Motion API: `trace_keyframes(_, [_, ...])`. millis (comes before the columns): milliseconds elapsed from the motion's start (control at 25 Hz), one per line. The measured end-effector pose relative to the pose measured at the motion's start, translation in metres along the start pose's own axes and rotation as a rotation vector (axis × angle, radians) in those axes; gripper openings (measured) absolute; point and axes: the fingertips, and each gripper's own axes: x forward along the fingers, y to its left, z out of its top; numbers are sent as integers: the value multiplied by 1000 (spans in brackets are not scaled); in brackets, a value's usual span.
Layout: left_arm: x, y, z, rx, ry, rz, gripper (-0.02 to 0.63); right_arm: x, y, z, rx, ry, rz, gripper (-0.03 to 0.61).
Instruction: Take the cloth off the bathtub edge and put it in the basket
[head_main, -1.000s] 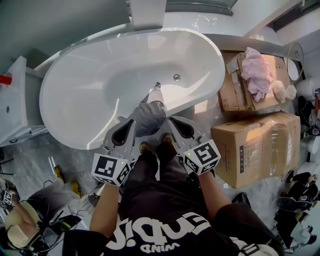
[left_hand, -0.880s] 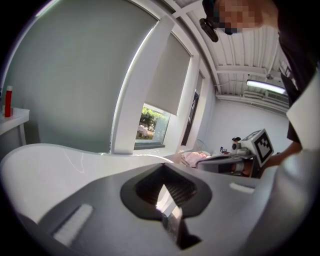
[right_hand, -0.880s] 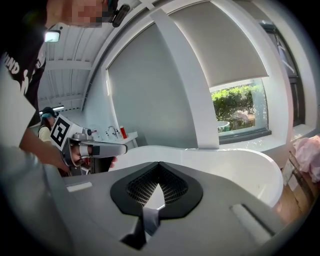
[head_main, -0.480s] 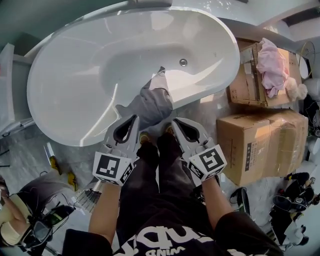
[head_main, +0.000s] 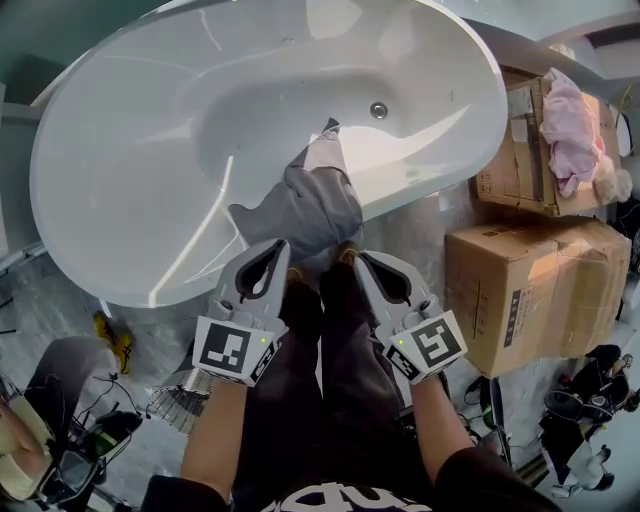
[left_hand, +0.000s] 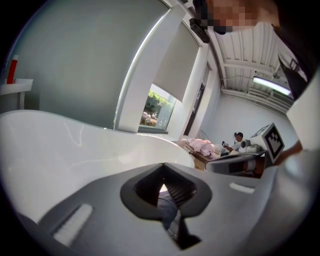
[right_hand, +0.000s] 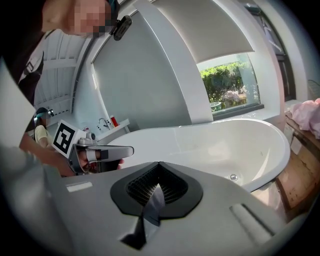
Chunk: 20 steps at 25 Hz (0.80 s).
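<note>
**A:** Drawn back toward the person since a second ago, the left gripper (head_main: 283, 252) and the right gripper (head_main: 360, 260) are each closed tight on the near hem of the grey cloth (head_main: 300, 205).

**B:** So it's off?

**A:** Not yet. It drapes over the bathtub (head_main: 120, 285) edge, with its far end inside. Lifting it clear and carrying it to the basket are left, and I can't make out a basket.

The bathtub (head_main: 140, 150) is glossy, smooth white, the cloth (head_main: 300, 205) soft matt grey fabric, the 2 boxes (head_main: 535, 290) dull brown cardboard, and the left gripper (head_main: 283, 250) and right gripper (head_main: 362, 260) seem matt grey plastic.
</note>
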Motion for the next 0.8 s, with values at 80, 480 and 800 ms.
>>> trace_keyframes(80, [6, 4, -9, 4, 5, -8, -3, 6, -2, -12, 3, 16, 2, 9])
trace_keyframes(480, [12, 7, -41, 22, 69, -21, -4, 15, -2, -41, 14, 76, 17, 9])
trace_keyframes(800, [19, -1, -42, -6, 78, -41, 30, 15, -5, -44, 21, 97, 31, 9])
